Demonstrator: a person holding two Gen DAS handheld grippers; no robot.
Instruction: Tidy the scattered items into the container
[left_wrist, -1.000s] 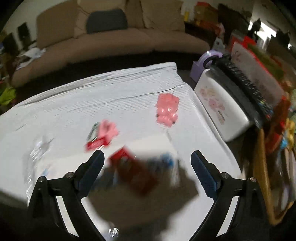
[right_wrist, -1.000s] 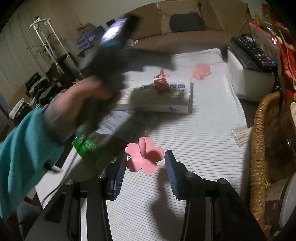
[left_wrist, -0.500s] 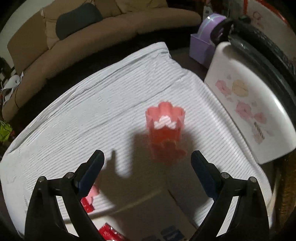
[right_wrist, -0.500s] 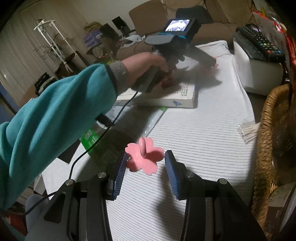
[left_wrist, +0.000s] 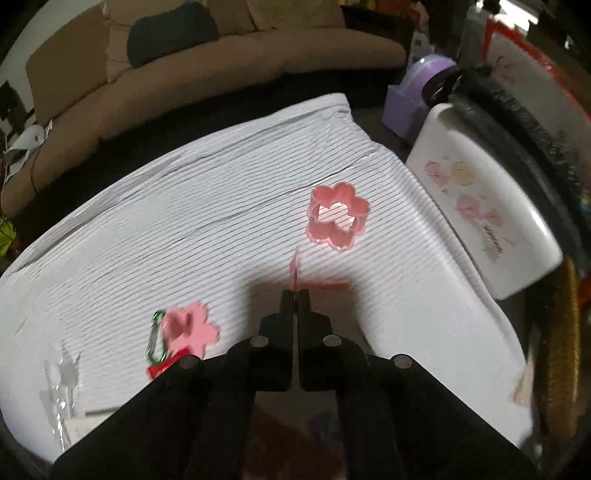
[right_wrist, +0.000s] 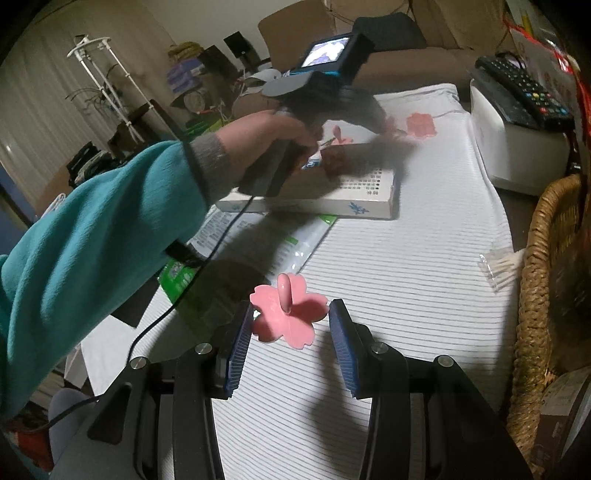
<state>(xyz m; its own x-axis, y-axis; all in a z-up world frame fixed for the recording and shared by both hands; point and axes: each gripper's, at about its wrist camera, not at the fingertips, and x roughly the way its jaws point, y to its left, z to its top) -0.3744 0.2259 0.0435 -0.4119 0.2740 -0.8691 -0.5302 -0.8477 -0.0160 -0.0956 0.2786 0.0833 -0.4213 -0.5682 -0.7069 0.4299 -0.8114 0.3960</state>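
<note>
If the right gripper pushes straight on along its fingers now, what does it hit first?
Most likely the pink flower-shaped piece, which sits between the right gripper's open fingers on the striped cloth. Beyond it only cloth shows before the white box, though depth is hard to judge.

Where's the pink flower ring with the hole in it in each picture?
Left wrist view: the pink flower ring lies right of centre on the striped cloth, beyond the left gripper, whose jaws pinch a thin pink piece.
Right wrist view: far away, upper right of centre, blurry, past the left gripper.
Shared landmark: the white box stands just right of it in both views.
</note>
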